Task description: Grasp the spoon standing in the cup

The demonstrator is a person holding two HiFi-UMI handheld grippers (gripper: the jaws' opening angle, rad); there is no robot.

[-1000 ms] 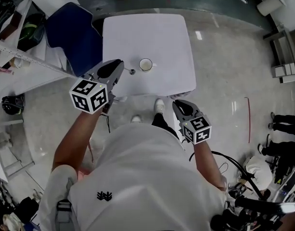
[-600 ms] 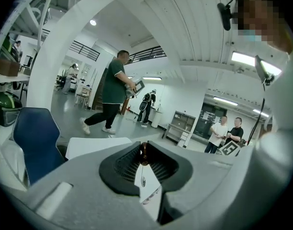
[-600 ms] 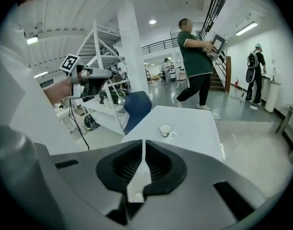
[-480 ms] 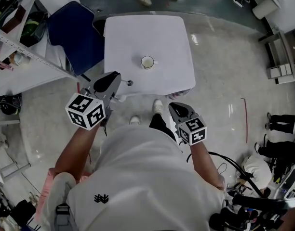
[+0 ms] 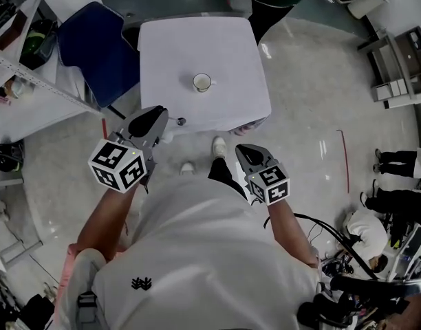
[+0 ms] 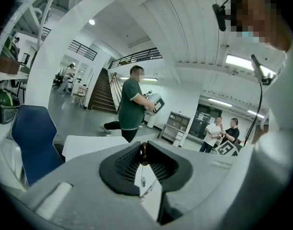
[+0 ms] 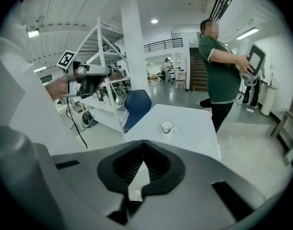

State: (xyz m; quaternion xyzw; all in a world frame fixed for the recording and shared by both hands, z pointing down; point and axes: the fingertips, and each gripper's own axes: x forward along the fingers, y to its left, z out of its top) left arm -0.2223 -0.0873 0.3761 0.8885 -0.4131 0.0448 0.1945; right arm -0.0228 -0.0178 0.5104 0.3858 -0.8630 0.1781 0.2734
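A white cup [image 5: 202, 82] stands alone on the white table [image 5: 197, 43]; it also shows in the right gripper view as a cup [image 7: 168, 127], with nothing standing in it. My left gripper [image 5: 163, 114] hangs at the table's near edge, short of the cup, shut on a small spoon [image 5: 180, 122] that pokes out past its tips. In the left gripper view the spoon [image 6: 143, 180] is pinched between the pads and hangs down from them. My right gripper [image 5: 242, 148] is held low near my body, shut with nothing in it [image 7: 143, 143].
A blue chair [image 5: 100, 43] stands left of the table, with shelving [image 5: 18, 81] further left. A person in a green top [image 7: 223, 75] walks past the table's far side carrying a device. Other people stand at the right [image 6: 225, 133]. Cables lie on the floor.
The left gripper with the spoon has drawn back from beside the cup to the table's near edge. The view has shifted; a person has come in at the far side.
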